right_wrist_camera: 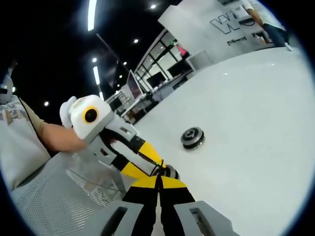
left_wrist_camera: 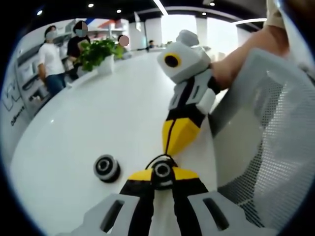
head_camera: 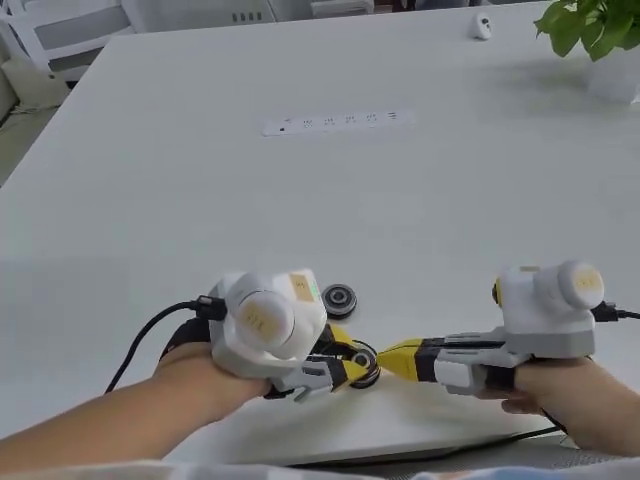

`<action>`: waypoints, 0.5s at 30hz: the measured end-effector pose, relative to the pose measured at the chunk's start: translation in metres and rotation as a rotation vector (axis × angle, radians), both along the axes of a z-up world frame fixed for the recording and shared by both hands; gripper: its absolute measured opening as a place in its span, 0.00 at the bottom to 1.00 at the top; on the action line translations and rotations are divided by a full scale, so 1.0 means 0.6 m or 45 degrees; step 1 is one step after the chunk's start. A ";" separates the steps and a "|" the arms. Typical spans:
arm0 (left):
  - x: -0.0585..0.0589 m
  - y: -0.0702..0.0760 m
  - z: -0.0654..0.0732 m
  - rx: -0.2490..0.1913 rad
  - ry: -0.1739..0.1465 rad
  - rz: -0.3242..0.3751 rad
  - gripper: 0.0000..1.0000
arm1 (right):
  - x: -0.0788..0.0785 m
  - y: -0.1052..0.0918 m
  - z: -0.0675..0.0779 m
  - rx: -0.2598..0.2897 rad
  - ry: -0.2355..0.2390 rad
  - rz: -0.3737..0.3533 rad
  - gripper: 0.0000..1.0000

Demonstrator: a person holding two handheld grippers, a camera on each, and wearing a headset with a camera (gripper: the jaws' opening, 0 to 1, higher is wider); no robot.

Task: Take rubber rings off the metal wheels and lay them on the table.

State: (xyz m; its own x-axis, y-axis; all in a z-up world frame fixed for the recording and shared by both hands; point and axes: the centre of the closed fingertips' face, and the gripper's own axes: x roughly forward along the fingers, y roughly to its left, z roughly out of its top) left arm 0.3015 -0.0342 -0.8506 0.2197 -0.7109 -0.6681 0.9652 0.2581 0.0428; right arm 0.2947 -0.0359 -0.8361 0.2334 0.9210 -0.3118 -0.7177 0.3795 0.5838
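Note:
A small metal wheel [head_camera: 364,371] with a black rubber ring sits between the jaws of my left gripper [head_camera: 355,368], just above the table's near edge. In the left gripper view the wheel [left_wrist_camera: 162,171] is clamped at my left gripper's [left_wrist_camera: 162,176] yellow tips. My right gripper [head_camera: 386,362] comes in from the right, its yellow jaws pressed together at the wheel's rim. There a thin black loop of the rubber ring [left_wrist_camera: 160,159] lifts toward the tips of the right gripper [left_wrist_camera: 169,150]. A second wheel [head_camera: 339,298] lies flat on the table behind, also in the right gripper view [right_wrist_camera: 192,137].
A white power strip [head_camera: 338,122] lies mid-table, with a potted plant [head_camera: 590,25] and a small white object [head_camera: 482,27] at the far right. A black cable [head_camera: 150,335] trails left from the left gripper. A mesh chair [left_wrist_camera: 266,123] stands by the table's near edge.

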 end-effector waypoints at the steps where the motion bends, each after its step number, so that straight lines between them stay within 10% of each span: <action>1: 0.000 0.001 0.001 0.000 0.004 0.002 0.14 | 0.000 0.000 0.000 0.002 0.002 -0.002 0.00; 15: -0.002 0.005 0.025 -0.038 0.004 0.014 0.21 | 0.008 -0.002 0.018 0.045 0.003 -0.032 0.00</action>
